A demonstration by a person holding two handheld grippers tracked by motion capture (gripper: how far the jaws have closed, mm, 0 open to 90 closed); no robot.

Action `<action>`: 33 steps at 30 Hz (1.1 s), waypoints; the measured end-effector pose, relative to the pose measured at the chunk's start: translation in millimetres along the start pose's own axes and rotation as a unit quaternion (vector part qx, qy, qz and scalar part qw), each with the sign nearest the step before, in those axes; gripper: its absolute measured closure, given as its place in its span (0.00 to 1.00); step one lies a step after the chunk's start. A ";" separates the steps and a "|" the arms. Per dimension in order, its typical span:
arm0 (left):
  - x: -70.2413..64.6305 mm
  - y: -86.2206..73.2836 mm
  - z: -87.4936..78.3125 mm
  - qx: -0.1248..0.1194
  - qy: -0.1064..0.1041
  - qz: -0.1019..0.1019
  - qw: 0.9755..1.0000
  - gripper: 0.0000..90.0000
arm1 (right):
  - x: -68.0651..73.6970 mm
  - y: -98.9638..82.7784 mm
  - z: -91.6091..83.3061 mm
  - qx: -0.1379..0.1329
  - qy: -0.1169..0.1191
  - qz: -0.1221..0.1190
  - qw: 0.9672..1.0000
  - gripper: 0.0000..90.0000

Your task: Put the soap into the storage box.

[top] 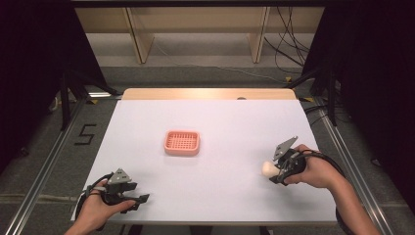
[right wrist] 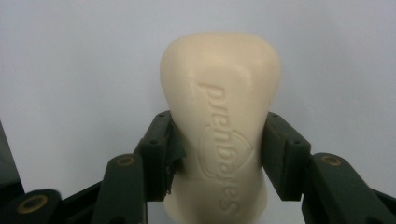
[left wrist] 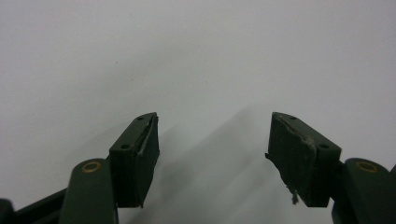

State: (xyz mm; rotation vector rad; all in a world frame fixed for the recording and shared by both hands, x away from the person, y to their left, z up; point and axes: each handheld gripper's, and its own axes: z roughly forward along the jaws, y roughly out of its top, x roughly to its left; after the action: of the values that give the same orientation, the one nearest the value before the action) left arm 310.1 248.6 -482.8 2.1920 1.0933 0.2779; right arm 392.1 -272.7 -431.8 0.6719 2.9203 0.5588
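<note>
A cream bar of soap (right wrist: 219, 121) with embossed lettering sits between the two black jaws of my right gripper (right wrist: 218, 154), which is shut on its lower half. In the high view the soap (top: 267, 169) sticks out to the left of the right gripper (top: 278, 169), held just above the white table at the right. A pink soap dish (top: 182, 142) with a slotted floor lies near the table's middle, well left of the soap. My left gripper (top: 139, 201) rests at the front left corner, and in its own view the left gripper (left wrist: 212, 154) stands open over bare white surface.
The white table top (top: 220, 122) ends in a wooden strip at the far edge. Metal rails run along both sides on the floor. Wooden shelf legs and loose cables stand beyond the table. Dark curtains hang left and right.
</note>
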 end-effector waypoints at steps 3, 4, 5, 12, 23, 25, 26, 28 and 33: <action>-0.1 0.0 -0.1 0.002 0.000 0.000 1.000 0.37 | 1.8 3.3 0.0 0.002 -0.003 0.000 1.000 0.56; -0.1 0.1 -0.2 0.003 0.000 0.000 1.000 0.37 | 3.3 7.1 0.6 0.002 0.001 -0.007 1.000 0.56; -0.1 0.1 -0.2 0.003 0.000 0.000 1.000 0.37 | 3.3 7.1 0.6 0.002 0.001 -0.007 1.000 0.56; 0.1 -0.3 -0.4 -0.002 -0.002 0.000 1.000 0.37 | 4.8 21.4 1.6 -0.009 -0.002 -0.027 1.000 0.56; -0.2 -0.4 -0.2 -0.002 0.003 -0.005 1.000 0.37 | 7.2 30.8 5.5 -0.034 -0.002 -0.023 0.999 0.56; -0.3 -0.5 0.0 -0.001 0.002 -0.006 1.000 0.37 | 7.6 31.9 5.9 -0.037 -0.004 -0.021 0.999 0.56; -0.3 -0.4 0.0 -0.002 0.002 -0.006 1.000 0.37 | 8.5 32.2 5.7 -0.037 -0.007 -0.015 0.999 0.56; 0.2 -0.1 -0.7 0.001 -0.001 -0.005 1.000 0.37 | 8.9 33.1 7.4 -0.043 -0.006 -0.013 0.999 0.56; 0.6 -0.2 -1.3 -0.002 0.002 -0.002 1.000 0.37 | 8.7 36.3 9.0 -0.057 -0.009 -0.014 0.998 0.56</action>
State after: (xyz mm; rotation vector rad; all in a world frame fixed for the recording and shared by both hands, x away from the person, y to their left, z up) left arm 309.8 249.8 -482.0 2.1866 1.0979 0.2836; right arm 400.5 -235.6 -426.8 0.6183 2.8512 0.7057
